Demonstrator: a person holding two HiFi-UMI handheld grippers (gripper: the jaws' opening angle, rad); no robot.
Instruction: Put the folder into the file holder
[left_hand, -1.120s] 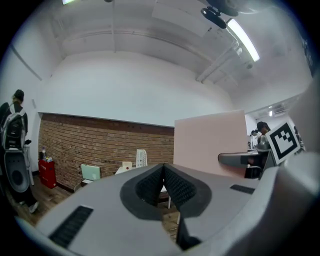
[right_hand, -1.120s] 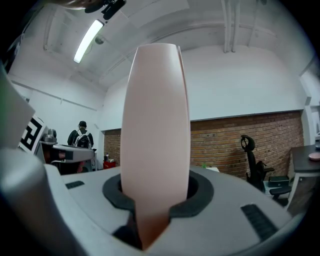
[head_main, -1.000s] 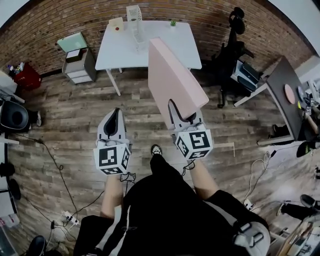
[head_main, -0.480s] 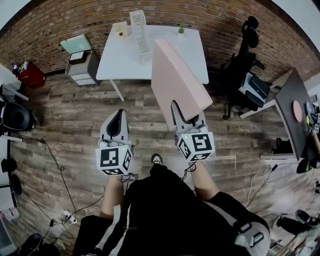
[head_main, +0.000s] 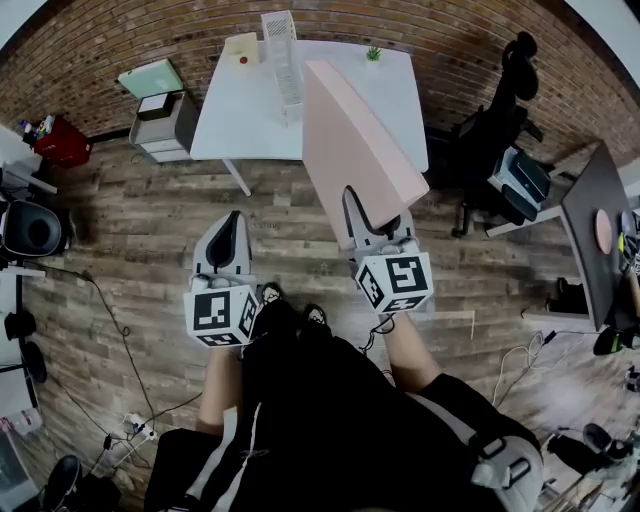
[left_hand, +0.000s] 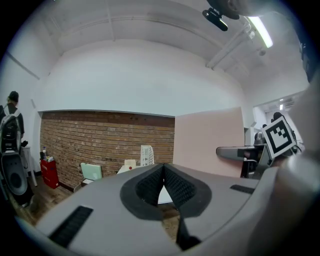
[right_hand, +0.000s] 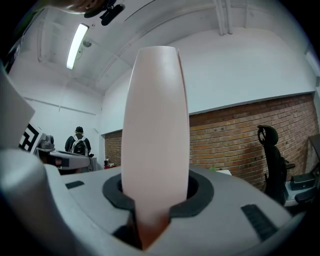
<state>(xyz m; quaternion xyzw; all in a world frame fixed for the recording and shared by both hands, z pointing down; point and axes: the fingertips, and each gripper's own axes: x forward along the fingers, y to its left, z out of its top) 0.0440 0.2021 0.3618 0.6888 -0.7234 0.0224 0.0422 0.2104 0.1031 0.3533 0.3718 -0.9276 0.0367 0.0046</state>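
- over a wood-plank floor (head_main: 130, 230), in the head view, the person stands a few steps short of a white worktop (head_main: 240, 110) set against a brick wall (head_main: 130, 30).
- the right claw (head_main: 372, 215) grips the lower edge of the pink folder (head_main: 355, 150), which stands on edge and reaches forward, its far end overlapping the worktop's right half in the picture.
- the left claw (head_main: 232, 220) is level beside it, closed and empty, well apart from the folder.
- the white mesh file holder (head_main: 283, 55) stands upright on the worktop near the wall, with a small green plant (head_main: 373, 53) to its right.
- a grey drawer cabinet (head_main: 160, 120) sits left of the worktop, a red bin (head_main: 62, 140) further left by the wall, a black office chair (head_main: 500, 120) to the right, and cables (head_main: 120, 340) trail across the floor at the left.
- in the left gripper view, the two dark pads meet with nothing between them; beyond them are the brick wall under a white upper wall, the file holder on the worktop, and the folder's flat pink face at the right.
- in the right gripper view, the pads are clamped on the folder, seen edge-on and rising up the middle of the frame; the brick wall and the chair lie to the right, a person (right_hand: 78, 142) with a backpack stands far off at the left, and a ceiling light (right_hand: 76, 45) glows above.
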